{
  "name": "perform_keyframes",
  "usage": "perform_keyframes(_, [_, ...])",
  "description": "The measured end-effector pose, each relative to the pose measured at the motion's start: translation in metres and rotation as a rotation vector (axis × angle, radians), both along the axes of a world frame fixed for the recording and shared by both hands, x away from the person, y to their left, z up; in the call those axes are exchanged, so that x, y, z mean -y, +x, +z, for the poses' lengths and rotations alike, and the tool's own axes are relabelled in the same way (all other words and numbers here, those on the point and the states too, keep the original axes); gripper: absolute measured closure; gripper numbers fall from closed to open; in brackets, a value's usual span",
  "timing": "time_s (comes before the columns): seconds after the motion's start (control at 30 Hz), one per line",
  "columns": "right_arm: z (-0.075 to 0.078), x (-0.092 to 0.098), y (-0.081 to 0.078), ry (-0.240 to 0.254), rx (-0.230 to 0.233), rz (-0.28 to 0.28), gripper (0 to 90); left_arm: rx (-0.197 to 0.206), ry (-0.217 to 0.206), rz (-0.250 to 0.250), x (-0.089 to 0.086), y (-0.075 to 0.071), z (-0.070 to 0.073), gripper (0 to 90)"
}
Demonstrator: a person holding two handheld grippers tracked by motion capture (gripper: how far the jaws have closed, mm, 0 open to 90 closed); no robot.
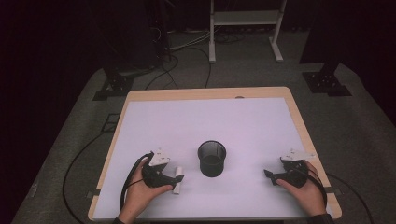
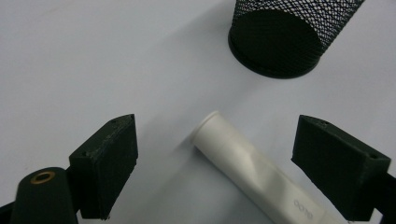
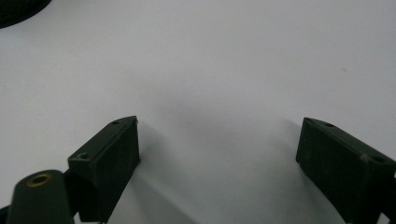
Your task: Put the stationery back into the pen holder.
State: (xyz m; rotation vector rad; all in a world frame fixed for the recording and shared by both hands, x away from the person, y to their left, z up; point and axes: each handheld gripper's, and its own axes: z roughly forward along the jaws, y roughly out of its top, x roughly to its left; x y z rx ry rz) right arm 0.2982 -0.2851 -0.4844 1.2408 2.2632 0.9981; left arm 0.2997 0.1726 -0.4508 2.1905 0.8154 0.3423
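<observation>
A white tube (image 2: 252, 168) lies flat on the white table sheet, also seen as a small white cylinder (image 1: 177, 179) near the front left. My left gripper (image 1: 179, 179) hovers over it, jaws wide apart with the tube lying between them and not touched by either pad (image 2: 109, 165). A black mesh cup (image 1: 212, 158) stands upright at the table's middle, just right of the tube; its base (image 2: 275, 44) shows beyond the tube. My right gripper (image 1: 268, 175) rests at the front right, open, with bare sheet between its pads (image 3: 112, 163).
The white sheet (image 1: 205, 121) covers a wooden table (image 1: 299, 121). Cables (image 1: 74, 168) trail off the left edge onto grey carpet. A white frame stand (image 1: 245, 28) and black stand feet (image 1: 327, 81) sit beyond the far edge.
</observation>
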Motion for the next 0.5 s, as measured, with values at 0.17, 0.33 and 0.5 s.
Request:
perform_keyframes(0.17, [0.0,0.0,0.0,0.0,0.0,0.0,12.1,-0.006,0.017,0.002,0.01,0.006,-0.003,15.6])
perform_keyframes(0.33, [0.0,0.0,0.0,0.001,0.0,0.0,12.1,-0.017,0.042,0.018,0.015,0.009,-0.006,18.2])
perform_keyframes(0.5, [0.0,0.0,0.0,0.002,-0.001,0.0,12.1,-0.044,0.059,0.037,0.017,0.013,-0.01,22.7])
